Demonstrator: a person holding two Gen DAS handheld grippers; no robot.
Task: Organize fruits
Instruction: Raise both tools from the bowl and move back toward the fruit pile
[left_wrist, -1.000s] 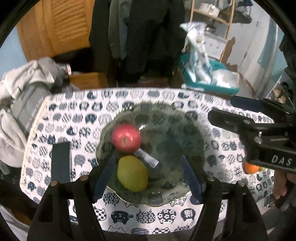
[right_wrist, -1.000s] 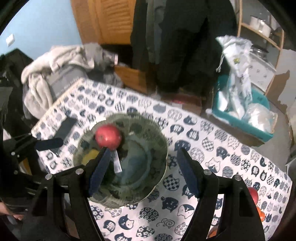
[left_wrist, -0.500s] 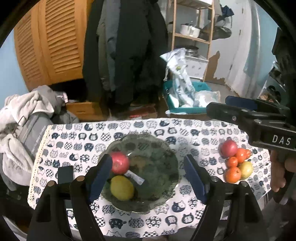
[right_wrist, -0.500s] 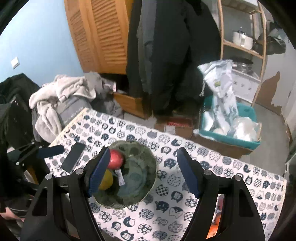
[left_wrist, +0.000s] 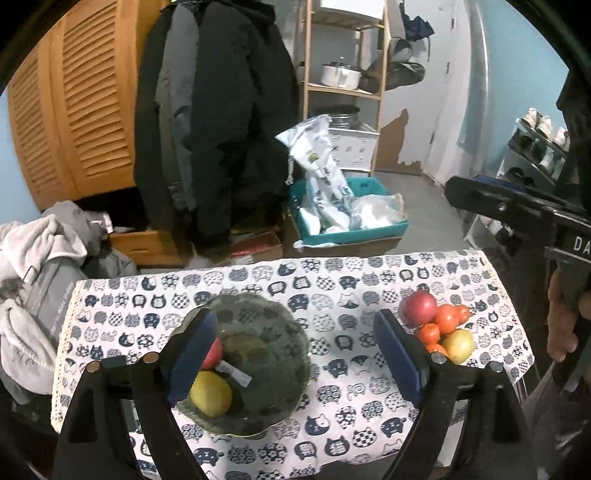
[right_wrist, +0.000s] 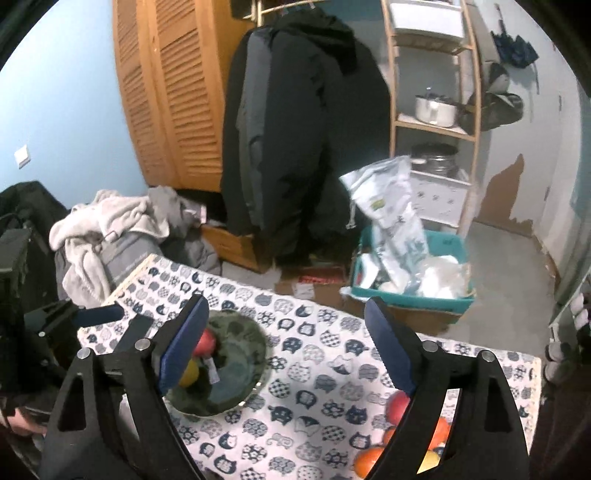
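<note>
Left gripper: jaws opening, wide apart, nothing between the blue pads — only cloth and bowl seen through the gap. Right gripper: same, jaws opening, empty, held above the table and tilted down.

Beyond the left fingers: green bowl just past the left pad, on the cat-print tablecloth. In the bowl: a red apple, half hidden by the pad, and a yellow fruit just beside it, with a small tube-like item lying between – label unreadable.

Loose pile at the table's right side, well apart from the bowl: a red apple, several orange fruits, one yellow-green fruit, all touching. No long axis to mind; all roundish.

Key relation, judged: pile lies low and to the right in the right wrist view, partly behind that gripper's right finger; nearer to the right hand than to the left. Bowl nearer the left. Next pick probably from the pile, carried leftward across the cloth to the bowl.

Room beyond: coats, wooden shelf, teal bin.
</note>
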